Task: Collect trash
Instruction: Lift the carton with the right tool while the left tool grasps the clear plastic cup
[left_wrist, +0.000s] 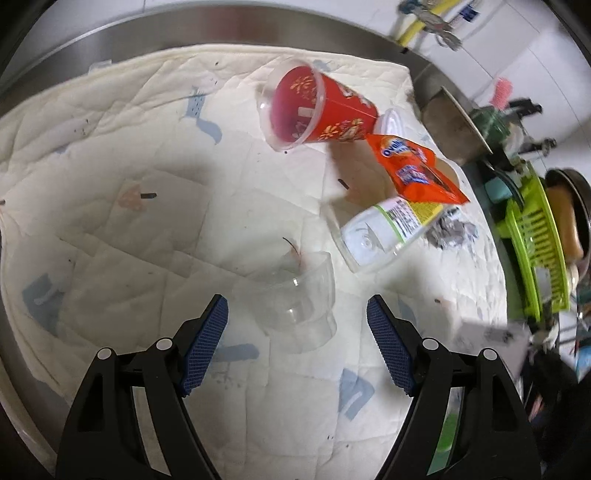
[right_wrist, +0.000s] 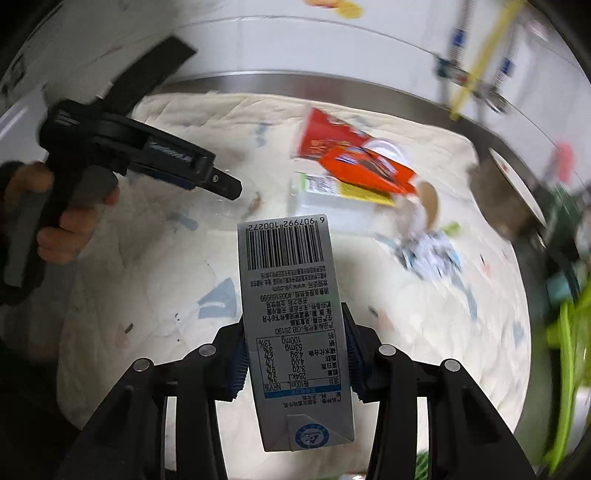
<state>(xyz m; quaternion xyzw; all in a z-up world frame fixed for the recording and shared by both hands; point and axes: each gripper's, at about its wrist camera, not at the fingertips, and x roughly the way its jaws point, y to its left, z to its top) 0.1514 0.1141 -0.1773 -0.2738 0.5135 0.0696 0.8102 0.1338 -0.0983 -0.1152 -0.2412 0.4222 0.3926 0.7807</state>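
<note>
Grey milk carton (right_wrist: 295, 332) is clamped between the blue pads of the right tool (right_wrist: 295, 354), barcode end pointing away, lifted clear of the quilted cloth (left_wrist: 147, 229) on the steel bench (left_wrist: 229, 29). Left tool (left_wrist: 297, 325) is spread wide over a clear plastic cup (left_wrist: 299, 295), pads not touching. Red cup (left_wrist: 317, 110), orange Ovaltine sachet (left_wrist: 417, 170) and labelled clear tub (left_wrist: 384, 229) are left lying beyond.
</note>
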